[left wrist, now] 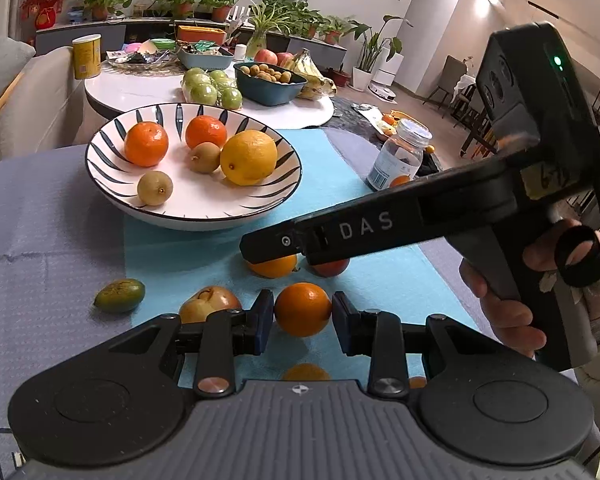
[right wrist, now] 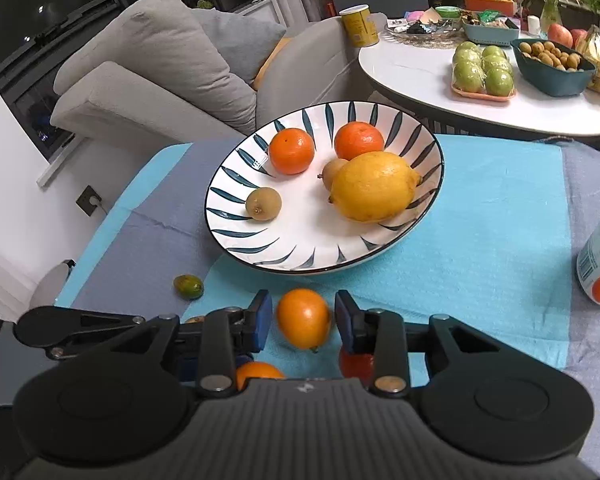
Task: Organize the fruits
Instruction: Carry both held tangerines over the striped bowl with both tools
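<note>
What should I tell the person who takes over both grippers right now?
Left gripper: shut on an orange, low over the blue mat.
Right gripper: open around another orange, pads not touching.
Done: the bowl holds two tangerines, a lemon and two small brown fruits.
Left: both oranges, the green fruit, the pale apple and a red fruit go into the bowl.

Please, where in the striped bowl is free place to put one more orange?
In the striped bowl, bare white floor lies at the near rim, between the small brown fruit and the lemon. The far side is crowded: two tangerines and another brown fruit beside the lemon.
</note>
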A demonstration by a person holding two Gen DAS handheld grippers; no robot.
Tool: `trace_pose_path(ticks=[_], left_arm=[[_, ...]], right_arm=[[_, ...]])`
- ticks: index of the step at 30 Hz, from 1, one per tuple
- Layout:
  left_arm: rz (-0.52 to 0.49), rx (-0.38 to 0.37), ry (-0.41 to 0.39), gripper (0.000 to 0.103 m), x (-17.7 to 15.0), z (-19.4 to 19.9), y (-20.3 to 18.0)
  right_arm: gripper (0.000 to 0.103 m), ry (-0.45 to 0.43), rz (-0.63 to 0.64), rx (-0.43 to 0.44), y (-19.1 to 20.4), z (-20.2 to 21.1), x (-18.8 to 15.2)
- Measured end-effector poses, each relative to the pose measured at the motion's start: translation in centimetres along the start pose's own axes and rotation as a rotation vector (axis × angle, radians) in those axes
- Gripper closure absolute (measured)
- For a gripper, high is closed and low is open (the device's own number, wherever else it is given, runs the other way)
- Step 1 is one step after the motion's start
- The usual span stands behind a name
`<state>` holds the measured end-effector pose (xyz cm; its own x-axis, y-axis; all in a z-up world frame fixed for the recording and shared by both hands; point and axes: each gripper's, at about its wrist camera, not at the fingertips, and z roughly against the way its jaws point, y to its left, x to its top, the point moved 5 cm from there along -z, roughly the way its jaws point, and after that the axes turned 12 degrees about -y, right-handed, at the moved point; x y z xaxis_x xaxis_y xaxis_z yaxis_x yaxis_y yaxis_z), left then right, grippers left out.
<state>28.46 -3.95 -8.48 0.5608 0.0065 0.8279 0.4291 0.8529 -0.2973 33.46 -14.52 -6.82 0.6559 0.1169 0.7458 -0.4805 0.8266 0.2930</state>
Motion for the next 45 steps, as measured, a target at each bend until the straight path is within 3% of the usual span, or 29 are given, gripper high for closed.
trace_pose_path(ticks=[3, 24, 35, 45], left_arm=[[-0.006, -0.001, -0.004, 0.073, 0.3, 0.3, 0.2], [0.039, 0.023, -0.091, 0.073, 2.0, 2.6, 1.8], [0.041, 0.083, -0.182, 0.073, 5.6, 3.7, 4.5], [0.054, 0.162, -0.23, 0.073, 7.2, 1.6, 8.0]], right_arm=[[0.042, 0.004, 0.002, 0.016, 0.3, 0.1, -0.1], [0.042, -0.098, -0.037, 0.011, 0.1, 3.3, 1.6], [0.042, -0.188, -0.054, -0.013, -0.9, 4.5, 4.2], [0.042, -0.244, -0.105, -0.04, -2.8, 4.1, 7.0]])
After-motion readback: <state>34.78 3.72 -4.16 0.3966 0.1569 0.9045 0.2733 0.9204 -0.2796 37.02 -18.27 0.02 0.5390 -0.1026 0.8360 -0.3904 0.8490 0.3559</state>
